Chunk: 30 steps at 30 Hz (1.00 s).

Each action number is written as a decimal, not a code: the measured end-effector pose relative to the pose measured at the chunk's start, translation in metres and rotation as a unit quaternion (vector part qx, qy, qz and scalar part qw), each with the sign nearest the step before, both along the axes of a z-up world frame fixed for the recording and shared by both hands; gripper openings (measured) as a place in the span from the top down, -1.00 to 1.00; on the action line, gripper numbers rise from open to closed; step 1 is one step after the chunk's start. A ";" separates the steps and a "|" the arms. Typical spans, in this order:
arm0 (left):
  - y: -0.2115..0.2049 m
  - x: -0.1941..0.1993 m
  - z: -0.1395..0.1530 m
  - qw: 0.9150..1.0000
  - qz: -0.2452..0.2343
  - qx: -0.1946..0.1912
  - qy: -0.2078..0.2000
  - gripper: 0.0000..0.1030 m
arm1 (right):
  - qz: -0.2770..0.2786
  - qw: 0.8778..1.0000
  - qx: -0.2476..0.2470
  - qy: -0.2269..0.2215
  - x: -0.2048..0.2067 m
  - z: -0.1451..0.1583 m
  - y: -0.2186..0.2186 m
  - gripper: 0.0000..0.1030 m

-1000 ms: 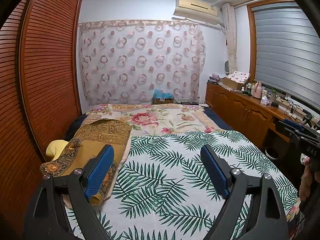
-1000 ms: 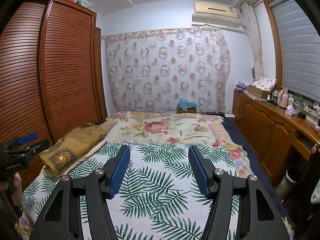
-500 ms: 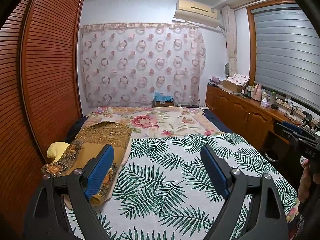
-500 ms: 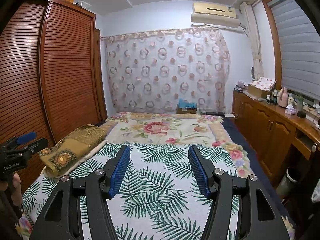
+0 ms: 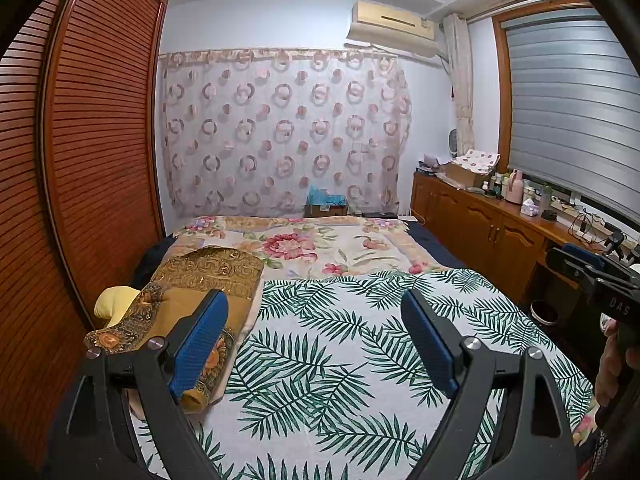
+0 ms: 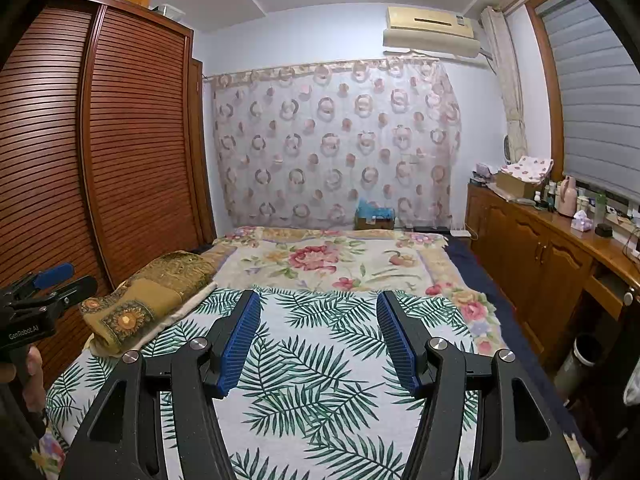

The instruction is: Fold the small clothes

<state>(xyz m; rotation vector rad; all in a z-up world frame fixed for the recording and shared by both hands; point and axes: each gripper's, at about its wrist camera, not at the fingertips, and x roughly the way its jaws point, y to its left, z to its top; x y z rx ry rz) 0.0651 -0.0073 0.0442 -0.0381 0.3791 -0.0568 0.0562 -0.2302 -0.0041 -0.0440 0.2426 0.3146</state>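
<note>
Left gripper (image 5: 314, 340) and right gripper (image 6: 318, 338) both stand open and empty above the palm-print sheet (image 5: 340, 360); far cardboard box (image 5: 326, 210) holds blue material.

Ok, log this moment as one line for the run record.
phase: before first grasp | left claw: open, empty | right claw: open, empty | both over leaf-print sheet | small clothes: none seen | gold pillow: left bed edge
</note>
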 end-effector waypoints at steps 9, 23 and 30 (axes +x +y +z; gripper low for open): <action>0.000 0.000 -0.001 1.000 0.000 0.000 -0.001 -0.72 | 0.002 1.000 0.000 -0.001 0.000 0.001 -0.004 -0.22; -0.001 0.001 -0.001 1.000 0.000 0.000 -0.001 -0.72 | 0.004 1.000 0.000 -0.001 0.001 0.001 -0.007 -0.22; -0.001 0.001 -0.002 1.000 0.000 0.000 -0.001 -0.72 | 0.004 1.000 0.000 -0.001 0.001 0.001 -0.006 -0.22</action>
